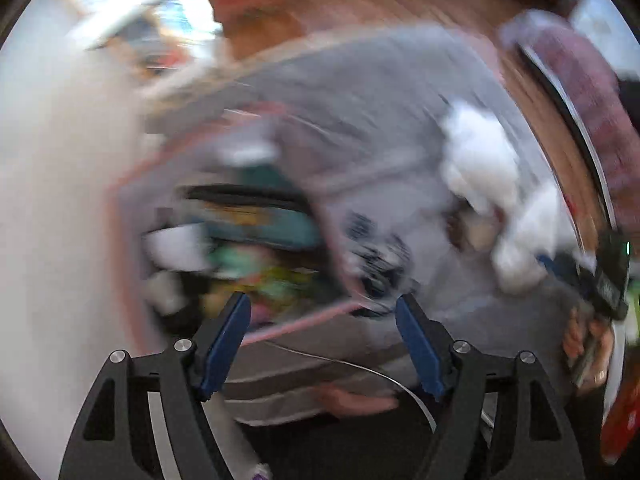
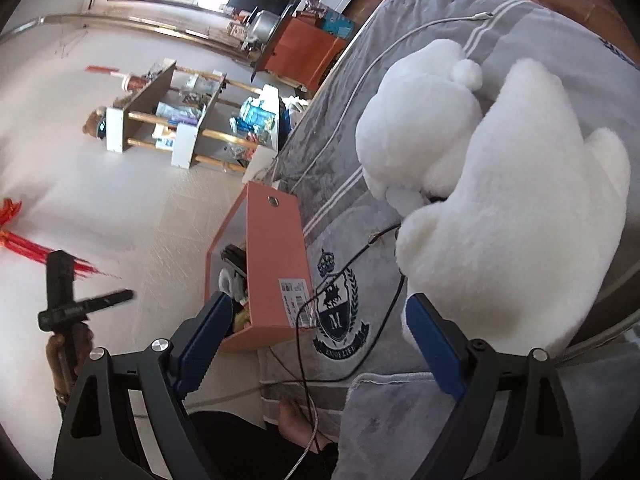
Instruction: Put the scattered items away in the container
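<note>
An open pink cardboard box (image 2: 272, 256) stands on a grey blanket (image 2: 400, 92) on the bed; several items lie inside it. In the blurred left wrist view the box (image 1: 224, 240) lies just ahead, with mixed colourful items in it. My left gripper (image 1: 323, 312) is open and empty above the box's near rim. My right gripper (image 2: 320, 320) is open and empty, beside a big white plush toy (image 2: 500, 200). The plush toy also shows in the left wrist view (image 1: 480, 168). A black cable (image 2: 360, 280) and a white cable (image 2: 360, 80) lie on the blanket.
The left gripper's handle and hand show at the lower left of the right wrist view (image 2: 64, 312). A wooden shelf (image 2: 180, 120) with clutter stands on the pale floor (image 2: 80, 184). An orange cabinet (image 2: 308, 56) stands by the bed. Red streamers (image 2: 24, 240) lie on the floor.
</note>
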A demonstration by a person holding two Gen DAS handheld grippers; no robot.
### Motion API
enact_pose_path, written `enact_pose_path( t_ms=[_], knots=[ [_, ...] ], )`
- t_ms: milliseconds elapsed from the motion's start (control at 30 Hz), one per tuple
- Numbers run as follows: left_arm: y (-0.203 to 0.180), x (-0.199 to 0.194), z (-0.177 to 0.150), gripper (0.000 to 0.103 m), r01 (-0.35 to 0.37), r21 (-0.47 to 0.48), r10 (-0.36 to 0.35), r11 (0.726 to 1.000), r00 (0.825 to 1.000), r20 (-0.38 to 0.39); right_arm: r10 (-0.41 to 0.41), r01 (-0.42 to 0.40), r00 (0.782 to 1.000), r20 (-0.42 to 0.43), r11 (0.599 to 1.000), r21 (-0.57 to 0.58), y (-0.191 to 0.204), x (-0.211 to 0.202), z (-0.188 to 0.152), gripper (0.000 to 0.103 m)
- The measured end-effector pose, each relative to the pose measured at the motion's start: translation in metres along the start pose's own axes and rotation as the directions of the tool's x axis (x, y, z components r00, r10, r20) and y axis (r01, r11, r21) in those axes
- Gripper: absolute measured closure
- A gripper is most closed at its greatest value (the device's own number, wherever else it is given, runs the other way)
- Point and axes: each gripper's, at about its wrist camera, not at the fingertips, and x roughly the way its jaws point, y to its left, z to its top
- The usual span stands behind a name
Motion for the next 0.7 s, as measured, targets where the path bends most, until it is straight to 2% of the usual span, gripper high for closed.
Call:
enact_pose_path(
  t_ms=[67,133,267,300,367,433,500,567,600,633,667,700],
  knots=[
    [-0.051,0.032,0.019,0.029,0.010,0.098,-0.004,0.995,0.998,-0.069,0.011,-0.011,1.000,0.010,1.000,0.019,-0.004,-0.002,0.002,0.013],
    [-0.099,0.062,0.037,0.029,0.034,0.159,-0.019,0.987,0.995,-0.097,0.024,-0.025,1.000,0.020,0.999,0.035,-0.008,-0.005,0.004,0.013],
    [-0.163,0.105,0.067,0.029,0.086,0.227,-0.084,0.970,0.996,-0.019,0.066,-0.068,0.997,0.046,0.996,0.056,-0.013,-0.012,0.011,0.013],
    [-0.175,0.117,0.075,0.029,0.117,0.233,-0.117,0.965,0.993,-0.014,0.075,-0.078,0.996,0.050,0.995,0.061,-0.014,-0.013,0.013,0.013],
    [-0.191,0.149,0.089,0.029,0.210,0.200,-0.200,0.957,0.977,-0.072,0.098,-0.102,0.994,0.058,0.991,0.080,-0.020,-0.015,0.016,0.013],
    [-0.201,0.182,0.100,0.029,0.274,0.141,-0.255,0.951,0.956,-0.142,0.129,-0.135,0.990,0.063,0.985,0.111,-0.027,-0.015,0.019,0.013],
    [-0.208,0.207,0.106,0.029,0.295,0.116,-0.272,0.949,0.946,-0.178,0.154,-0.162,0.986,0.067,0.978,0.134,-0.032,-0.015,0.022,0.013],
    [-0.212,0.223,0.112,0.030,0.303,0.101,-0.284,0.948,0.944,-0.170,0.172,-0.181,0.983,0.067,0.973,0.144,-0.035,-0.015,0.024,0.013],
    [-0.211,0.226,0.114,0.036,0.320,0.096,-0.303,0.943,0.940,-0.154,0.178,-0.186,0.982,0.066,0.972,0.145,-0.035,-0.015,0.025,0.013],
    [-0.211,0.229,0.116,0.074,0.347,0.092,-0.332,0.933,0.932,-0.145,0.183,-0.191,0.981,0.062,0.970,0.148,-0.036,-0.013,0.026,0.013],
    [-0.213,0.233,0.117,0.103,0.354,0.089,-0.336,0.931,0.926,-0.169,0.188,-0.195,0.980,0.058,0.969,0.152,-0.037,-0.012,0.027,0.013],
    [-0.215,0.237,0.116,0.103,0.346,0.090,-0.324,0.934,0.925,-0.196,0.193,-0.200,0.980,0.057,0.967,0.156,-0.037,-0.011,0.027,0.013]
  ],
)
